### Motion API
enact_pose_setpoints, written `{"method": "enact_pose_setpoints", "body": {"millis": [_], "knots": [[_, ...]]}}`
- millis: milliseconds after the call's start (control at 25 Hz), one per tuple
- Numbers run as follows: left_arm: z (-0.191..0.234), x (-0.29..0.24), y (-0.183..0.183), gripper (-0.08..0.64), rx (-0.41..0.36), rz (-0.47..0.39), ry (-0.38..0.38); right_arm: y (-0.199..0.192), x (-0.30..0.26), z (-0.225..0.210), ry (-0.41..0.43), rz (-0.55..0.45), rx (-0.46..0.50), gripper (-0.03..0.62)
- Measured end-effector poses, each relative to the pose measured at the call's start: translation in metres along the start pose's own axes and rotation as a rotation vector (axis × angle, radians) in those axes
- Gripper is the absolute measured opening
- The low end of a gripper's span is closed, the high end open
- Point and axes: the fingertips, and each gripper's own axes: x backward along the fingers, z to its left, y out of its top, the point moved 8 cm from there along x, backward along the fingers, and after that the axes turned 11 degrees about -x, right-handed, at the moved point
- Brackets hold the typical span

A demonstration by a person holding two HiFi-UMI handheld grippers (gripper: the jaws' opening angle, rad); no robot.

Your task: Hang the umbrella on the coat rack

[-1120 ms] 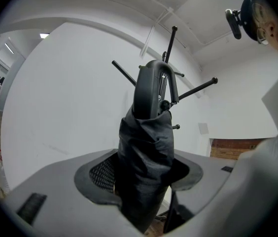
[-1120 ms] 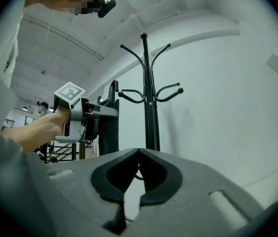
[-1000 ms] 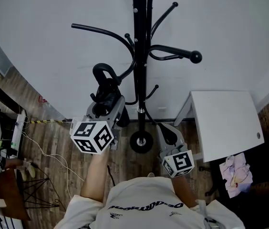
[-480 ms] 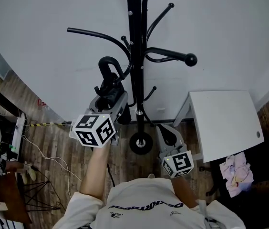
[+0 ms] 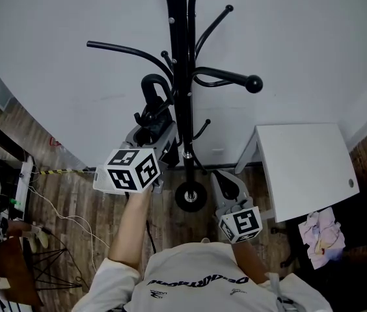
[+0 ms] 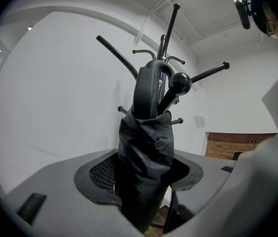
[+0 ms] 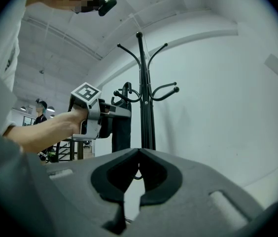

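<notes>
- Nearest, the right gripper (image 7: 139, 154) waits low by the rack's base, jaws together on nothing.
- The left gripper (image 5: 149, 137) is clamped wide around the folded umbrella (image 6: 146, 152). It has carried it right and farther, so the crook handle now stands just beside the coat rack (image 5: 182, 109) pole; the approach looks nearly done.
- There is open room left, under the long hook arm (image 5: 122, 49). The knobbed arm (image 5: 235, 80) and white table (image 5: 307, 168) crowd the right, with the wall close behind.
</notes>
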Motion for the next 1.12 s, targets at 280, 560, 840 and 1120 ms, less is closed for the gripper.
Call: {"method": "enact_pose_setpoints", "body": {"millis": [280, 560, 840, 1120], "knots": [[-0.001, -0.016, -0.006, 0.258, 0.011, 0.024, -0.006, -0.004, 0.0, -0.005, 0.0, 0.002, -0.004, 0.0], [-0.002, -0.028, -0.015, 0.258, 0.004, 0.048, 0.001, -0.005, -0.001, -0.006, 0.003, 0.0, -0.005, 0.0], [-0.003, -0.033, -0.023, 0.258, 0.009, 0.069, -0.002, -0.005, -0.001, -0.009, -0.01, 0.0, -0.01, 0.0], [-0.005, -0.034, -0.034, 0.258, 0.015, 0.087, -0.002, -0.006, 0.001, -0.008, -0.007, 0.004, -0.004, 0.0]]}}
